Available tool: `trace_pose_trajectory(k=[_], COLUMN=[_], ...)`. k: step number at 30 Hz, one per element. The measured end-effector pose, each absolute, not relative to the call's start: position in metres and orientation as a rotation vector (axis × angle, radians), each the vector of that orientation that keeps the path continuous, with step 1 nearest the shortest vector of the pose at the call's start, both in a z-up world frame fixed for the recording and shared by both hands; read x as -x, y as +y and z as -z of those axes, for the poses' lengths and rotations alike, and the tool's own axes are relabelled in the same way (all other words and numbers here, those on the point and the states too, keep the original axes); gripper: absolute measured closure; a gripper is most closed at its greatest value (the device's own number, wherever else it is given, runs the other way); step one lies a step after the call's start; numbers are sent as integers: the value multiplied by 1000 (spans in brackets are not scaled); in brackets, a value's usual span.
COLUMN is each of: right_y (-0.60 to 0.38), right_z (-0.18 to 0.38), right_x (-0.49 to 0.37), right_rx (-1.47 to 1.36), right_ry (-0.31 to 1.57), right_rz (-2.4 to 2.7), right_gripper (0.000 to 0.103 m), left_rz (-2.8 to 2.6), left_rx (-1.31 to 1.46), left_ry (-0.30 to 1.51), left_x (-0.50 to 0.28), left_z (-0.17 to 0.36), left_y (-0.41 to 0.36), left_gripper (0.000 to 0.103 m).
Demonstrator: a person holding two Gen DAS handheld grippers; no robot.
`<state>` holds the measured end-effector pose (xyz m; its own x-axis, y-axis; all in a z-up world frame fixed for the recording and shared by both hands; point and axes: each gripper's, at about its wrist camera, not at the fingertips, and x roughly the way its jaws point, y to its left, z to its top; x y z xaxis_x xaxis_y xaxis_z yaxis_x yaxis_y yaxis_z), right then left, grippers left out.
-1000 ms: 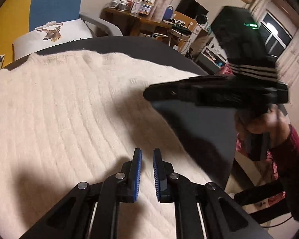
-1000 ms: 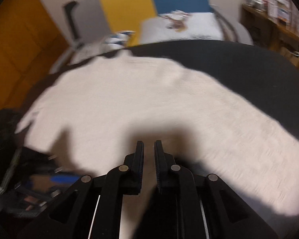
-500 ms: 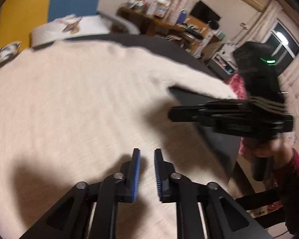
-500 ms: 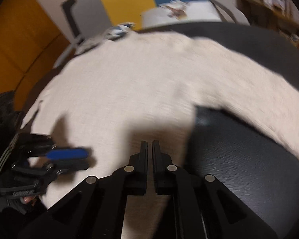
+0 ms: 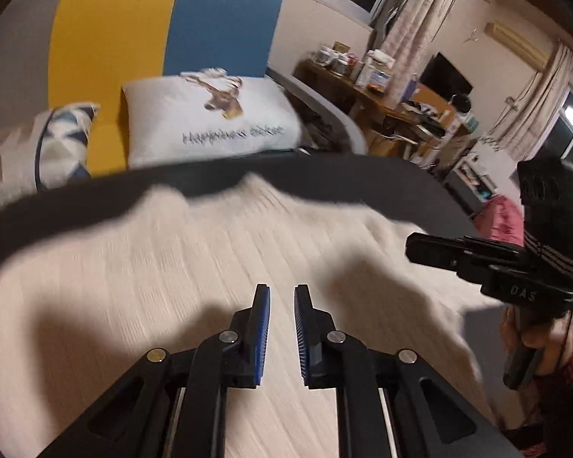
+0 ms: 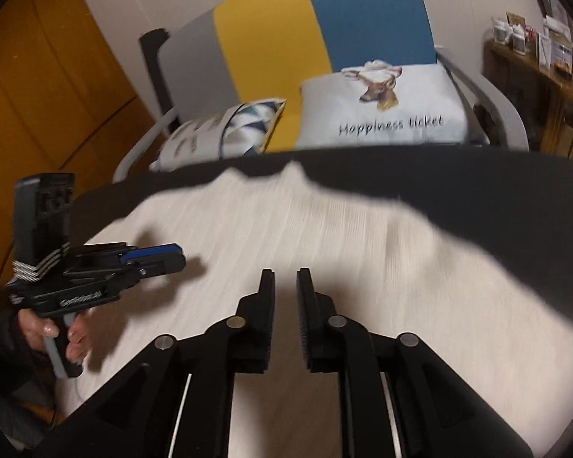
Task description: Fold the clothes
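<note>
A cream knitted garment (image 5: 172,286) lies spread flat over the dark round table (image 5: 324,175), blurred by motion. My left gripper (image 5: 281,294) hovers over its middle, open by a narrow gap with nothing between the blue pads. My right gripper (image 6: 286,278) hangs over the same garment (image 6: 363,236), also narrowly open and empty. In the left wrist view the right gripper (image 5: 410,244) reaches in from the right above the garment's right edge. The right wrist view has the left gripper (image 6: 172,255) at the left, over the garment's left part, held by a hand (image 6: 72,339).
Behind the table (image 6: 477,191) stands a yellow and blue chair (image 6: 324,30) with a white deer pillow (image 6: 386,114) and a patterned cushion (image 6: 229,126). A cluttered wooden desk (image 5: 363,87) is at the back right. An orange wall (image 6: 38,95) is on the left.
Both grippers have tilted up, bringing the chair and pillows into view. The right gripper's fingers have parted slightly from nearly closed. The garment now covers the table patch bared on the right before.
</note>
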<state>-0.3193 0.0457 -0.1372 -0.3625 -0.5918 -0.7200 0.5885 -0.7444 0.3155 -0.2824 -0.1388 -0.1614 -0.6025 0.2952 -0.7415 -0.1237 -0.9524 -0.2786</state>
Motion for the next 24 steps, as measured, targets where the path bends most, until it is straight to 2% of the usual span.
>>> trace_pose_trajectory(k=[6,8,9,11,13,16,18,20,21,22,24], right_y=[-14,-27,-31,-28,-26,-23,-21,-18,-17,-16,-14], right_z=[164,186,194,192,189,186,184,182,181,180,177], right_x=[376,390,395,403,410,421,428,435,439,442,450], right_rx=[-1139,-1228,-1264,-1275,-1285,-1298,-1305,-1311,-1314,-1316,-1320], right_ry=[81,214,253,195,137,52,-3,-58,-85,-112,-164], right_rz=[2102,2141,2149,2102,2055,1983,1935,1885,1860,1835,1784], right_gripper=[89,89,93,93,93,88,75,34,25,22,22], left_rz=[-2676,-2697,-2702,-2690,-2650,-2620,-2582,-2476,-2423,-2394,-2371], left_rx=[1374,1355,1344,1323,1281,1280,1298,1342,1367,1387,1411], left_ry=[-196,-149,-141,-185,-351,-478,-523,-609,-651,-666,-648], left_x=[336,336,329,323,318,313,316,323,328,333,341], left_z=[191,197,194,189,184,177,172,173,175,177,179], left_y=[-160,-163,-166,-169,-190,-229,-253,-272,-279,-283,-285], left_gripper=[91,90,90,90,90,89,88,86,85,84,84])
